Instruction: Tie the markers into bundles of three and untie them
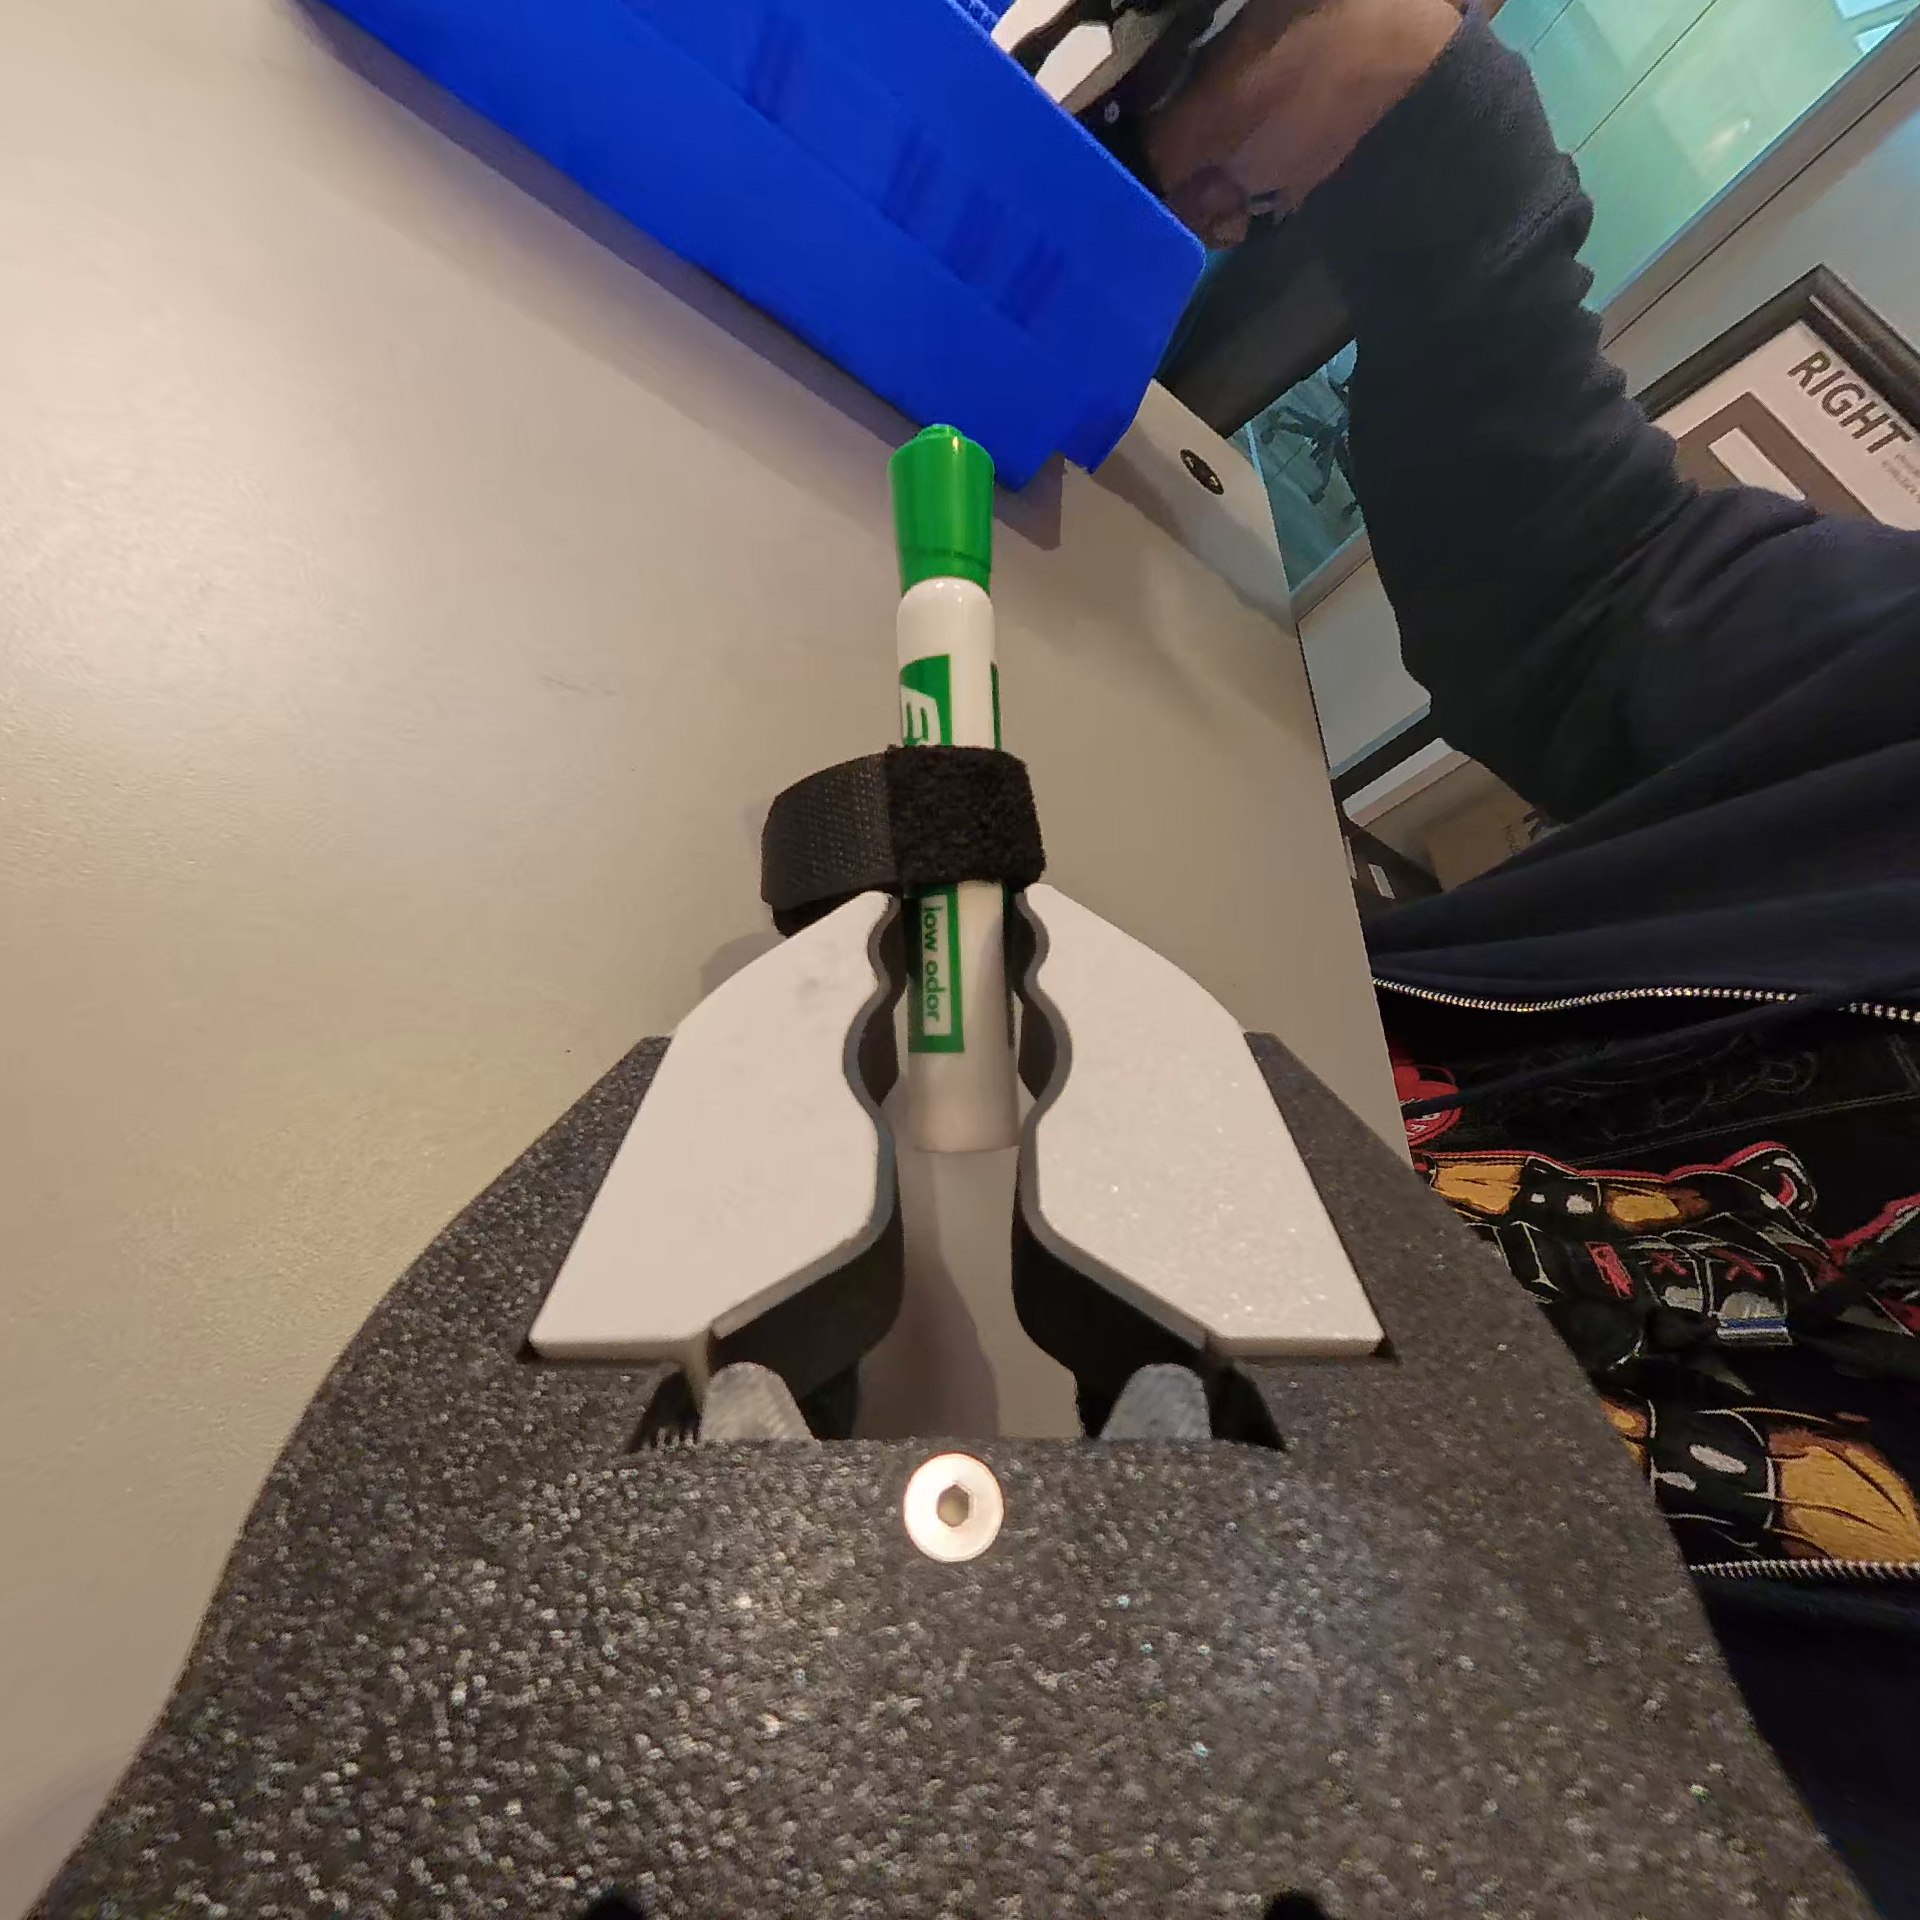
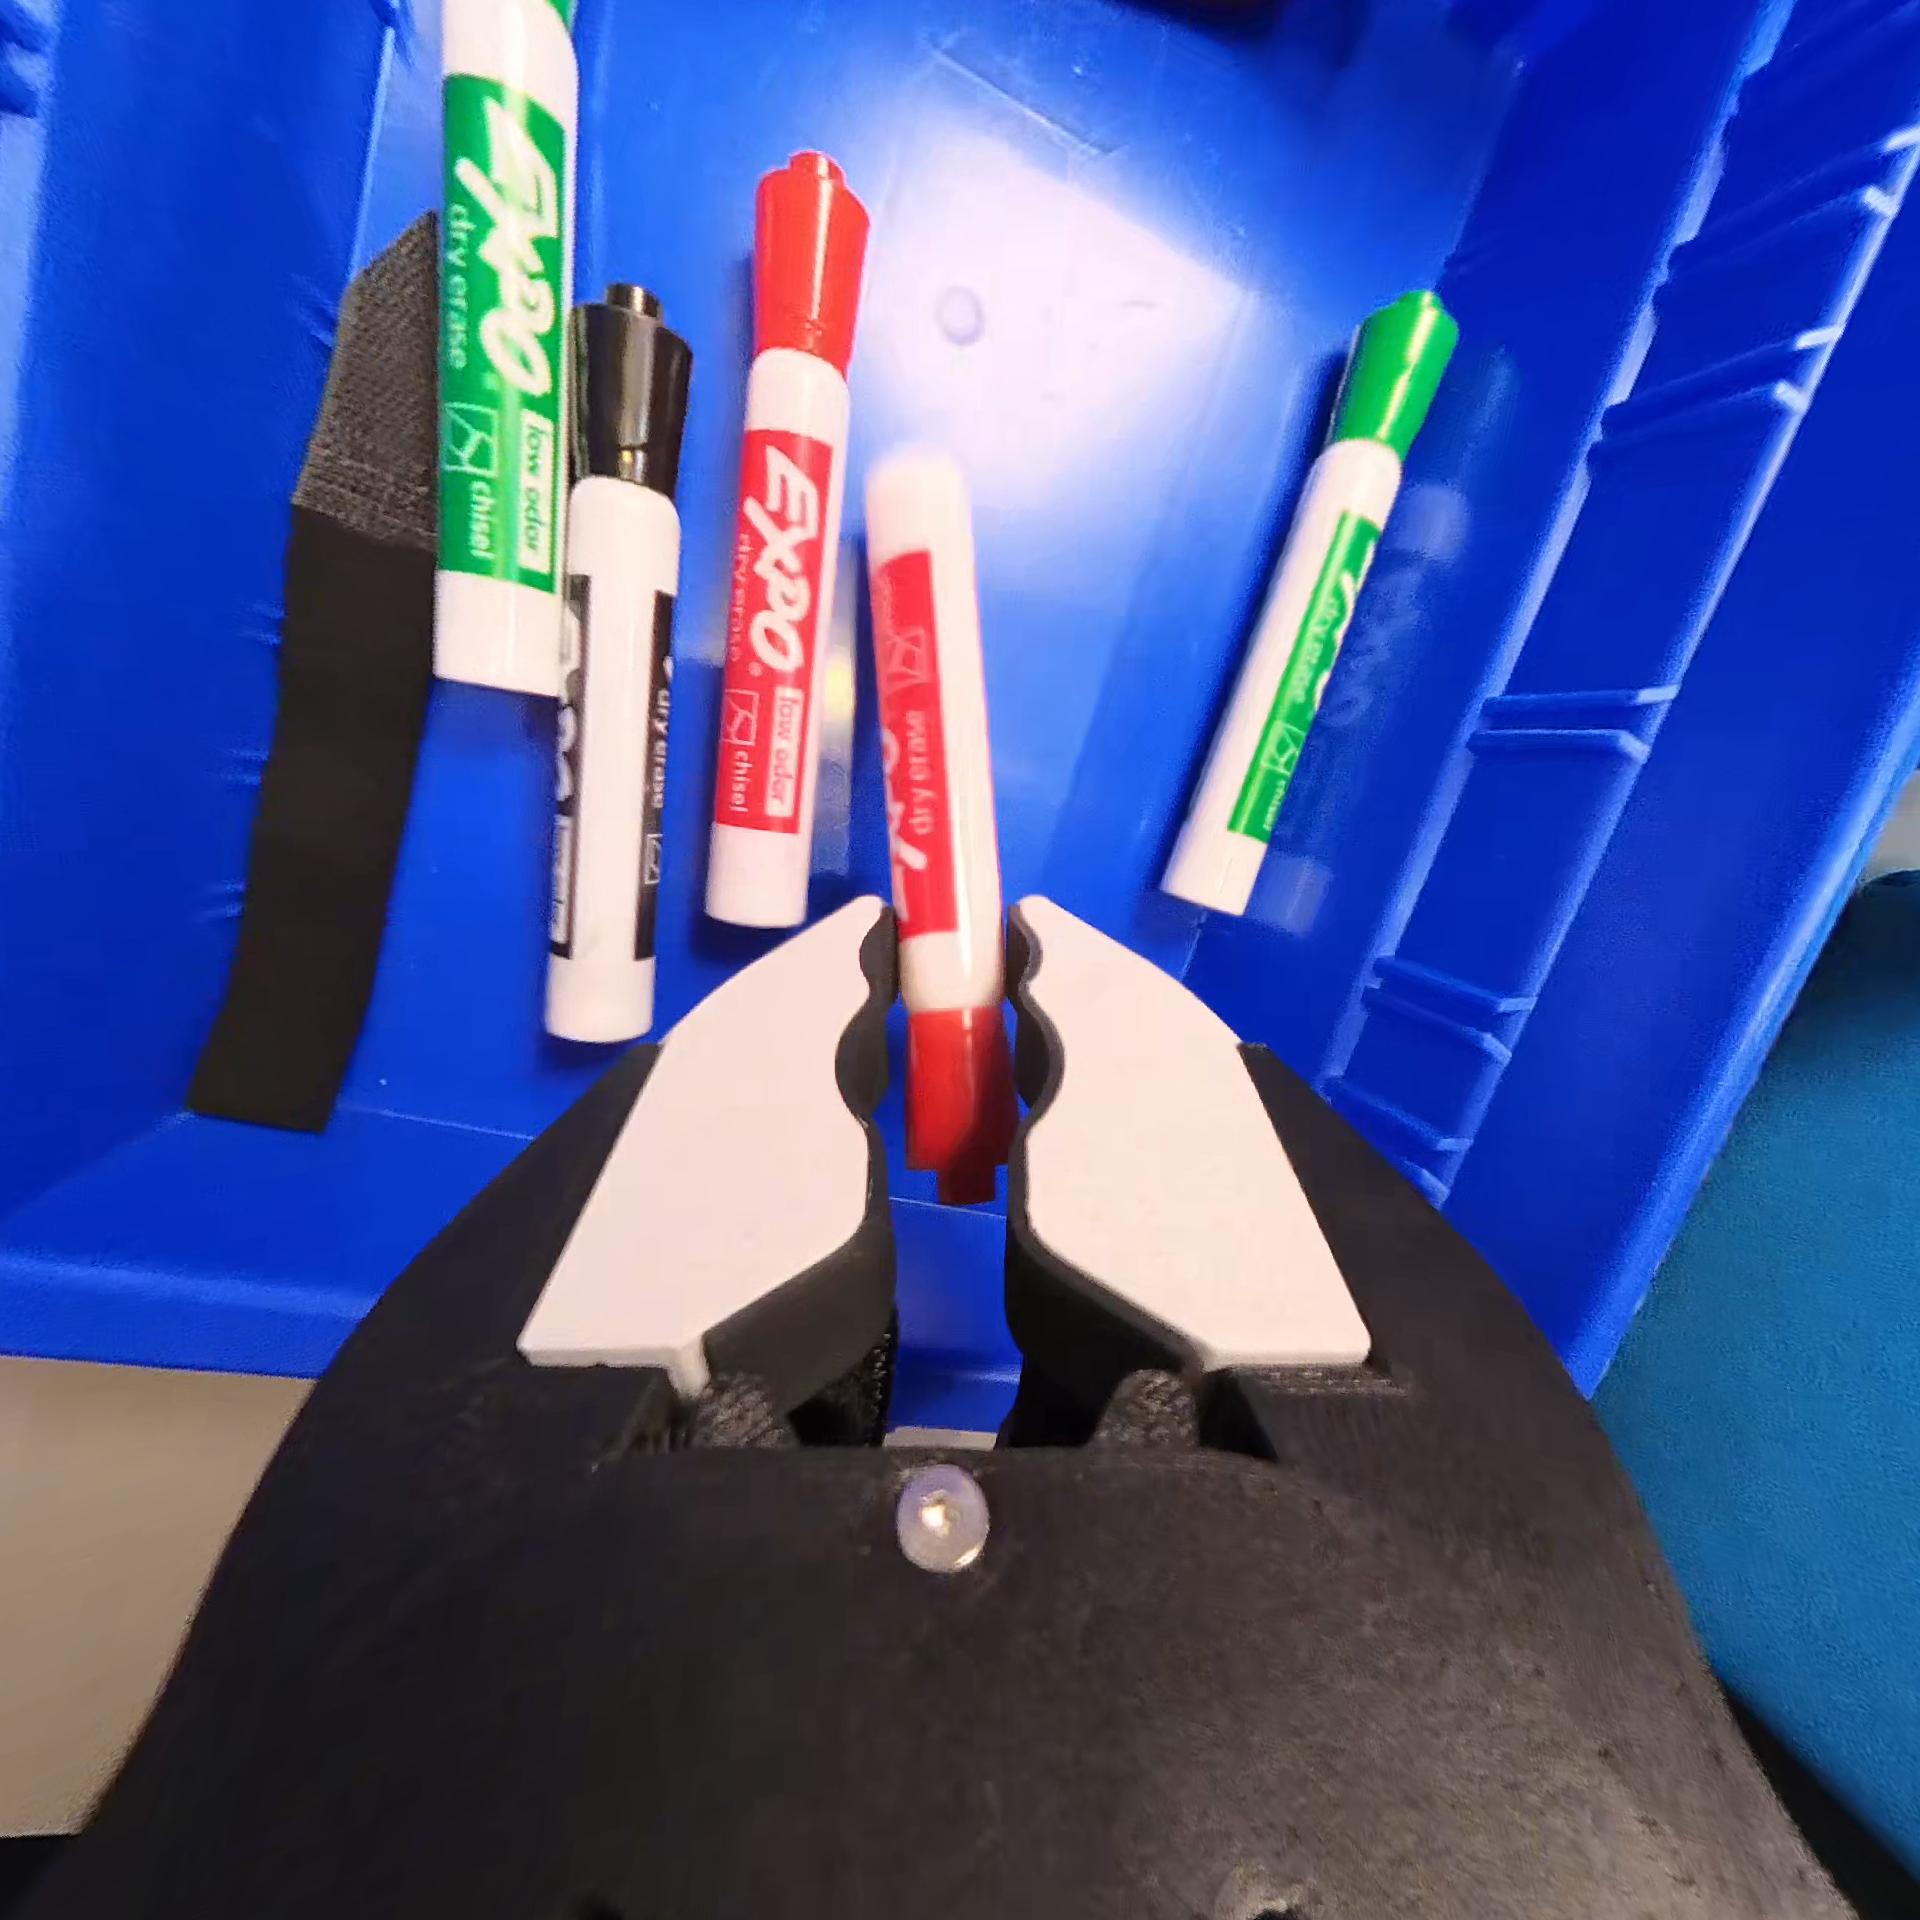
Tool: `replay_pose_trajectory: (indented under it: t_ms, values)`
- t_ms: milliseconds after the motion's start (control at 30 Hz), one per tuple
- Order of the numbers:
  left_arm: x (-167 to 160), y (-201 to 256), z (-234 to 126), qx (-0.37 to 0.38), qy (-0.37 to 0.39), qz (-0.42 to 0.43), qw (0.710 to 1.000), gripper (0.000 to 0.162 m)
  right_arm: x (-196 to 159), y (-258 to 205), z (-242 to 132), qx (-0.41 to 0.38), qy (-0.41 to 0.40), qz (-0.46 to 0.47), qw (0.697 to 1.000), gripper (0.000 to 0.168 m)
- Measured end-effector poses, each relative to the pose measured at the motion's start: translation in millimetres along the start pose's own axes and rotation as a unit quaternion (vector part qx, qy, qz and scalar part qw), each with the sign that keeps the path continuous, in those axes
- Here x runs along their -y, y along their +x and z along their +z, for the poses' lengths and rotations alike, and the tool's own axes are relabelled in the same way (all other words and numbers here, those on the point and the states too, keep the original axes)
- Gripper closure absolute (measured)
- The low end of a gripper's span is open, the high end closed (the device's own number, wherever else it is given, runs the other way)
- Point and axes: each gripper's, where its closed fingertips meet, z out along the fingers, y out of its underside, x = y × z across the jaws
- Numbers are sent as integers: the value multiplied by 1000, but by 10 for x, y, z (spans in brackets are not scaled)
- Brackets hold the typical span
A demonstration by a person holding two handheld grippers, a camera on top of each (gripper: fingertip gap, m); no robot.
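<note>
My left gripper [image 1: 951,914] is shut on a green marker [image 1: 943,665], cap pointing away, above the table [image 1: 312,623]. A black hook-and-loop strap [image 1: 902,826] forms a loose loop around that marker just past the fingertips. My right gripper [image 2: 948,920] is shut on a red marker [image 2: 935,727], held by its capped end over the blue bin [image 2: 1143,468]. On the bin floor lie a green marker [image 2: 504,343], a black marker [image 2: 618,665], a red marker [image 2: 784,540], another green marker [image 2: 1314,613] and a flat black strap [image 2: 332,675].
The blue bin [image 1: 831,187] stands on the table beyond the left gripper. A person in dark clothing [image 1: 1558,520] is at the right, past the table edge. The bin's ribbed wall [image 2: 1610,623] rises on the right of the right gripper. Left tips to right tips: about 40 cm.
</note>
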Motion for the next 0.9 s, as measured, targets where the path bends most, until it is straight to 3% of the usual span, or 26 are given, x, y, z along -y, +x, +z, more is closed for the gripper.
replay_pose_trajectory:
  t_ms: [100, 233, 400, 533, 667, 767, 900]
  values:
    - [-4, 4, 0, -2, -1, 0, 1000, 143, 27, -48, -65, 4, 12, -4, 1000, 145]
    - [-2, 6, -2, -2, -1, -1, 1000, 144, 94, -104, -255, 2, 32, -13, 999, 120]
    - [33, 0, -17, 7, 8, 9, 1000, 143, 593, -590, -891, 11, 164, -67, 984, 120]
    - [107, 12, -35, 27, 24, 51, 998, 144, 1015, -1718, -1352, 135, 278, -153, 939, 126]
    - [207, 64, -73, 34, 54, 90, 994, 143, 1215, -2686, -1331, 272, 307, -170, 896, 126]
    - [270, 90, -112, 33, 76, 105, 991, 144, 1342, -2987, -1183, 345, 309, -125, 878, 120]
    - [305, 109, -143, 26, 91, 117, 989, 143, 1454, -3218, -1227, 480, 329, -35, 812, 129]
